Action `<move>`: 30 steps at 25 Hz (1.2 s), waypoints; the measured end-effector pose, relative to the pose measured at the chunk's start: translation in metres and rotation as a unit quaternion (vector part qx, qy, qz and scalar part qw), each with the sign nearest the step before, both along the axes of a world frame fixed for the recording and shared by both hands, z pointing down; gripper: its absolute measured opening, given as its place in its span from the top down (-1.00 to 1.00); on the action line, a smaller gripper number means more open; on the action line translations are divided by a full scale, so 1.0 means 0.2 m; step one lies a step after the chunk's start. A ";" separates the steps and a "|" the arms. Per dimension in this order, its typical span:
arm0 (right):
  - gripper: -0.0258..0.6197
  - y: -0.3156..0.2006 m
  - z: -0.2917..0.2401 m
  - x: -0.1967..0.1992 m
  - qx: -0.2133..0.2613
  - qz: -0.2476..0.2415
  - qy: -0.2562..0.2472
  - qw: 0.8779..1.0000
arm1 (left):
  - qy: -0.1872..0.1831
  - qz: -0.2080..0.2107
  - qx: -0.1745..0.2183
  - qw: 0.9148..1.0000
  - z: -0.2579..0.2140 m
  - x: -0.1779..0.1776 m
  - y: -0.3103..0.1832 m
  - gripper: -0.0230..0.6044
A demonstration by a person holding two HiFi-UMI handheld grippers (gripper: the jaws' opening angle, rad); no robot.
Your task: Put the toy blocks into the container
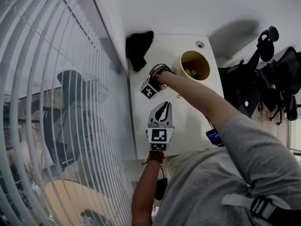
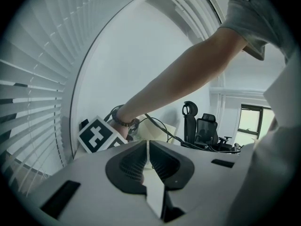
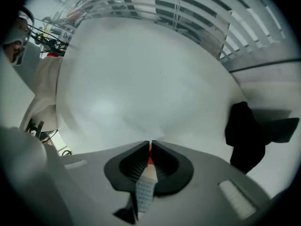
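On the white table [image 1: 188,107] stands a round tan container [image 1: 182,60] with yellow and green blocks [image 1: 190,72] inside. My right gripper [image 1: 154,76] points steeply down at the table to the left of the container, beside a black cloth [image 1: 138,46]. In the right gripper view the right gripper [image 3: 150,147] is shut on a small red block [image 3: 150,150], of which only a sliver shows. My left gripper [image 1: 161,109] lies nearer the table's front edge; in its own view the left gripper [image 2: 148,147] is shut and empty.
The black cloth [image 3: 247,135] lies at the table's far left corner. A small round fitting [image 1: 200,44] sits behind the container, and a dark phone-like thing [image 1: 214,136] lies at the front right edge. Window blinds [image 1: 47,102] run along the left; office chairs [image 1: 275,79] stand to the right.
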State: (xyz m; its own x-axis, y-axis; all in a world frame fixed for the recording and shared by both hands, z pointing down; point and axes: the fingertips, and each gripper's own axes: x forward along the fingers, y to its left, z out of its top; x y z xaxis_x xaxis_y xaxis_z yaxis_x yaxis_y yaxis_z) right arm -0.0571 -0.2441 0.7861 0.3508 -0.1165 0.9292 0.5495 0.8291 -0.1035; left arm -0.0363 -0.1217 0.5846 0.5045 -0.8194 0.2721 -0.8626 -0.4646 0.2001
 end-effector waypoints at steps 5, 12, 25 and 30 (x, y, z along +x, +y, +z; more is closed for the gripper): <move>0.88 0.03 -0.10 -0.05 -0.009 0.025 -0.061 0.998 | -0.004 0.012 -0.004 1.000 0.04 0.07 0.00 0.85; 0.90 0.10 -0.24 -0.08 -0.011 0.037 -0.106 0.994 | -0.013 0.030 0.000 0.999 0.06 0.11 0.03 0.85; 0.90 0.32 -0.70 -0.05 -0.022 0.107 -0.242 0.964 | -0.015 0.026 -0.001 1.000 -0.03 0.08 0.06 0.85; 0.90 0.33 -0.84 0.01 -0.019 0.155 -0.287 0.945 | -0.016 0.021 0.004 1.000 -0.03 0.07 0.05 0.85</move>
